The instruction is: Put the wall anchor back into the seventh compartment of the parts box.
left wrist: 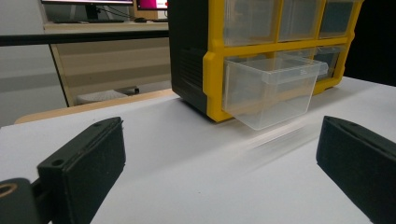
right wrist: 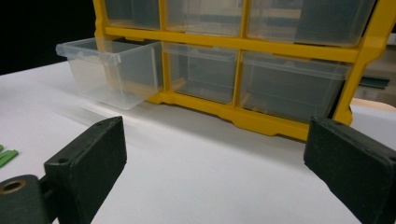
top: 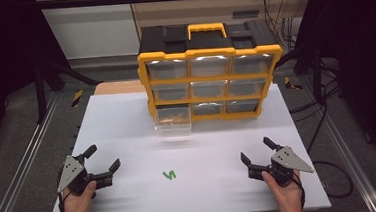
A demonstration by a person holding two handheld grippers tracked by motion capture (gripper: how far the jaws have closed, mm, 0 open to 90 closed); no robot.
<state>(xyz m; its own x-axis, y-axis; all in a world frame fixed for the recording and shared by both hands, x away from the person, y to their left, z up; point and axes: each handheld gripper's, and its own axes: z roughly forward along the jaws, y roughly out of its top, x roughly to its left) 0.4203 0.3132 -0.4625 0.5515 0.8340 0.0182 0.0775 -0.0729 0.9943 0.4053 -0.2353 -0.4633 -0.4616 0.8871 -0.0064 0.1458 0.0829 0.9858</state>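
Both grippers' fingers apart, nothing between

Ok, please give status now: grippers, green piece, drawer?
Left gripper and right gripper open, empty. Green piece lies between them. Bottom-left drawer pulled out. Nothing in the way.

Bright tabletop, dark surroundings, soft focus

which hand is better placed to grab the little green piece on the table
Left, probably. The green piece lies nearer the left gripper than the right gripper. Both grippers are open and hold nothing.
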